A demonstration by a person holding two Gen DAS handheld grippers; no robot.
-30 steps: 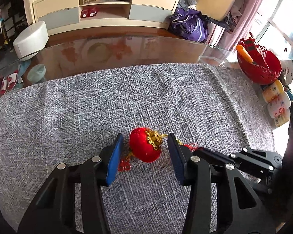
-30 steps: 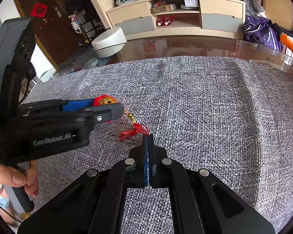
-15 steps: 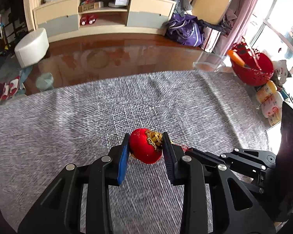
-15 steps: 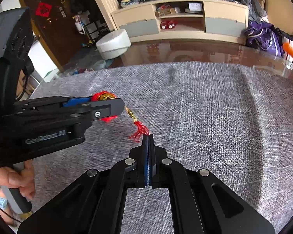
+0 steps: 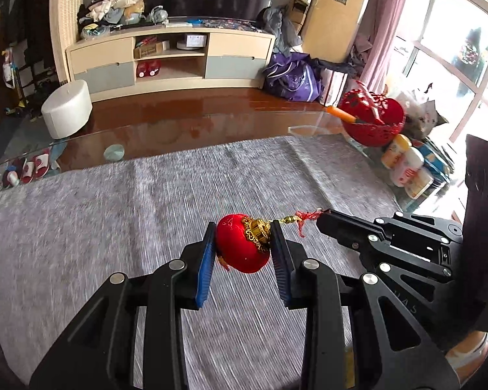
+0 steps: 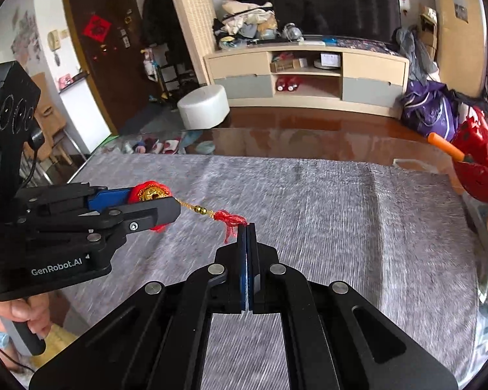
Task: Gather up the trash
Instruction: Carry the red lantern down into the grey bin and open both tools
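Red lantern ornament [image 5: 242,247] clamped in my left claw [image 5: 242,253], mid-frame above the bench [image 5: 114,214]; right claw [image 6: 246,227] pinched together, seemingly on its tassel [image 6: 229,221]. Picked up; no bin visible, dropping off remains.

Both grippers are matte black with angular linkage arms, round silver screws and blue pads. The left gripper [image 6: 153,206] carries white "GenRobot.AI" lettering and a black cable.
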